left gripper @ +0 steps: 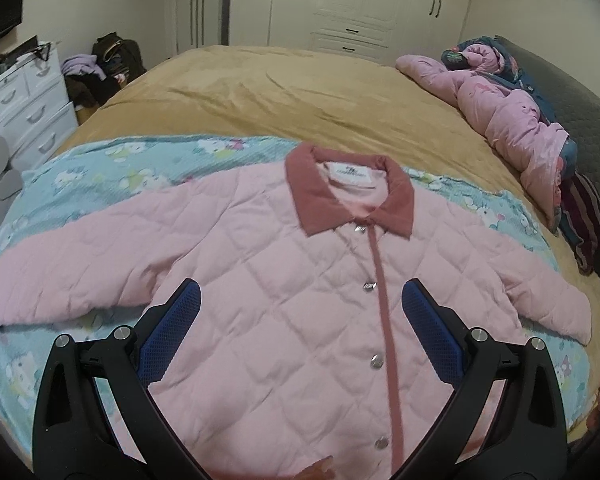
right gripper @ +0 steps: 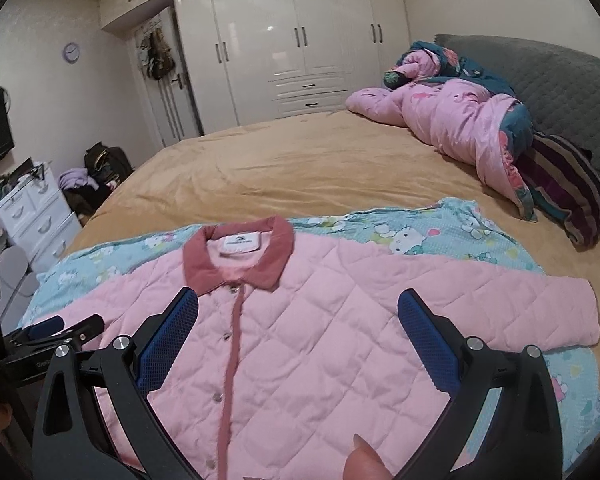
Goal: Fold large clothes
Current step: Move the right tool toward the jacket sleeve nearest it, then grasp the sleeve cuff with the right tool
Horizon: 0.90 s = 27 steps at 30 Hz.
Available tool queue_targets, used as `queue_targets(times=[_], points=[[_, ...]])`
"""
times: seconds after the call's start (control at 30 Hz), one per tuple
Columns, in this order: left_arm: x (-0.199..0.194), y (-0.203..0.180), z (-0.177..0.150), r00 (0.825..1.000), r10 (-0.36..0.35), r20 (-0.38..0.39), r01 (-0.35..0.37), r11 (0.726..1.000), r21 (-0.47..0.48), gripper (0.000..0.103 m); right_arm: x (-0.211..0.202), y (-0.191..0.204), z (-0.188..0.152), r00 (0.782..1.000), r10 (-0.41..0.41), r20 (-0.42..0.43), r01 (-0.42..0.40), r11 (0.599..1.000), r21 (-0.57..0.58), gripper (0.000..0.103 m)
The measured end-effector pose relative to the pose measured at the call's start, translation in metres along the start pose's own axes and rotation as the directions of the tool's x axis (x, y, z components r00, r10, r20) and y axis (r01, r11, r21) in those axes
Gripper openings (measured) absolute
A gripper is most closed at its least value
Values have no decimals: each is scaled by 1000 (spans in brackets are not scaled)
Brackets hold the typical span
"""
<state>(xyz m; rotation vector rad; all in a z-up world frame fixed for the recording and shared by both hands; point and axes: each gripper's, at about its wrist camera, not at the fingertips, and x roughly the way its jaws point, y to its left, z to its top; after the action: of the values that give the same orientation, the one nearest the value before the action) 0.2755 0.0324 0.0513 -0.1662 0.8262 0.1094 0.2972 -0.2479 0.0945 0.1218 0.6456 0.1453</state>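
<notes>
The pink jacket (left gripper: 300, 300) lies flat and buttoned near the bed's (left gripper: 300, 92) front edge, collar away, sleeves stretched sideways. Left gripper (left gripper: 300, 300) and right gripper (right gripper: 298, 312) hover over its chest, fingers spread, holding nothing; each is nearer its own sleeve.

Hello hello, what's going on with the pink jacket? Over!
Left gripper open, right gripper open. Pink quilted jacket flat, buttoned, unfolded. Nothing blocking.
</notes>
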Motion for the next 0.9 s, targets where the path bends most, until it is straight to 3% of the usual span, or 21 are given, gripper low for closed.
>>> queue_targets(times=[0.5,0.9], points=[[69,-42,10,997,-60,-57,62,997,42,94,67,-116,-17,979,-180,-94,195,962,193,99],[115,-80,-7,991,-63,-115,74,993,95,94,84,-204,-39,950,-266,-163,309,873,377,99]])
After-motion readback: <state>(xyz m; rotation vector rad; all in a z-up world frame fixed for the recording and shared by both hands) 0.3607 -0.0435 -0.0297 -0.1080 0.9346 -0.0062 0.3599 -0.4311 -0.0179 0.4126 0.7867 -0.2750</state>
